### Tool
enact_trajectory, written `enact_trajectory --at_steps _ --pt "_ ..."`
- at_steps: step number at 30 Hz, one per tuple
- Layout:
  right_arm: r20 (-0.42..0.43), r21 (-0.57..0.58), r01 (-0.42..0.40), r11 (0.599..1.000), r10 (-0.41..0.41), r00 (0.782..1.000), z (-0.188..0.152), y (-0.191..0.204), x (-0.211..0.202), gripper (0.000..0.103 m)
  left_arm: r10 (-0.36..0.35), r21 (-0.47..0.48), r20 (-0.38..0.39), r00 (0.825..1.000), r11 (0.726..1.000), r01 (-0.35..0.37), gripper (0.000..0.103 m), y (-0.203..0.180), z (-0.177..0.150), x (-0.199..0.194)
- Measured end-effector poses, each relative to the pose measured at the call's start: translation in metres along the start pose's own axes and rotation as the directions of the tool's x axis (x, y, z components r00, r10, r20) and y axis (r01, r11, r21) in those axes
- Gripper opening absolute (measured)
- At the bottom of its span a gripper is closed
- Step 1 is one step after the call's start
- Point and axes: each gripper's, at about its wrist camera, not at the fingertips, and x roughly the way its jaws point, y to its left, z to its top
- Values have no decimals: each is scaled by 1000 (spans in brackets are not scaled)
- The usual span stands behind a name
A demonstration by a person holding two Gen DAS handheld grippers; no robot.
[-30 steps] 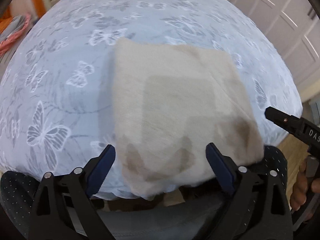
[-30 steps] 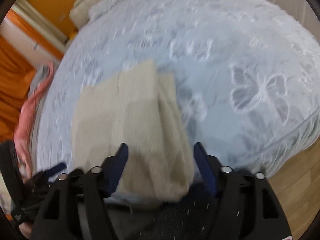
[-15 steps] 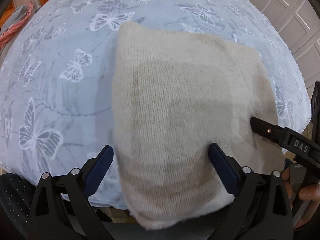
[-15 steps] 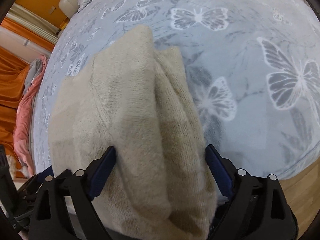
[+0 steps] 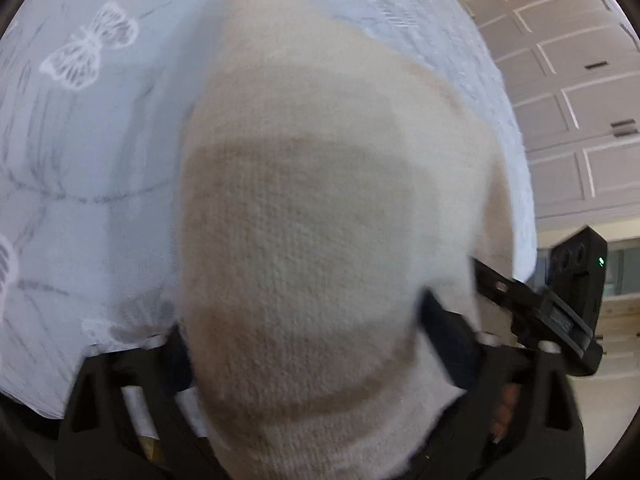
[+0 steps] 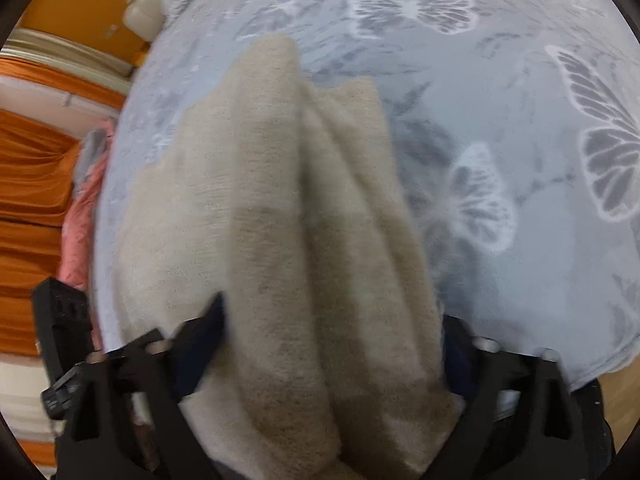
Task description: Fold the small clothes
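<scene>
A folded beige knit garment (image 5: 320,220) lies on the pale blue butterfly bedspread (image 5: 80,140) at its near edge. My left gripper (image 5: 304,344) is open, its fingers on either side of the garment's near end, with the cloth bulging between them. My right gripper (image 6: 332,332) is also open, straddling the garment's (image 6: 304,220) other near corner, where layered folds show. The right gripper also shows at the right of the left wrist view (image 5: 560,304). The left gripper shows at the left of the right wrist view (image 6: 64,344).
The bedspread's (image 6: 520,120) front edge falls to a wooden floor (image 6: 624,396). White panelled cupboards (image 5: 568,100) stand to the right. Orange curtains (image 6: 32,184), a pink cloth (image 6: 80,224) and a cream headboard (image 6: 148,4) lie to the left and far end.
Both grippers have pushed forward and lower over the garment's near edge, so the cloth now fills the gap between each pair of fingers. The garment stays on the bed.
</scene>
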Motion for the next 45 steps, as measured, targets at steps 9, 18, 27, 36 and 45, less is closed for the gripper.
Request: enact_trajectory --at_steps 9,18,27,36,45 --pt "111 -52 -32 998 38 993 -32 43 -64 38 101 226 94 990 967 -120 50 -72 -25 -75" --pt "283 -101 -87 991 112 953 -92 72 -147 38 91 384 216 972 907 -171 50 -119 -65 -158" --pt "427 -211 -107 972 190 884 -118 115 -203 38 36 438 374 927 874 -210 50 -140 -83 -233" --pt "530 -334 -104 937 278 801 -136 169 -254 38 -54 471 512 857 852 -227 50 -154 -98 -310" --pt "587 -537 -125 835 476 655 -132 252 -318 39 -188 507 684 705 817 -274 51 -163 -101 -416"
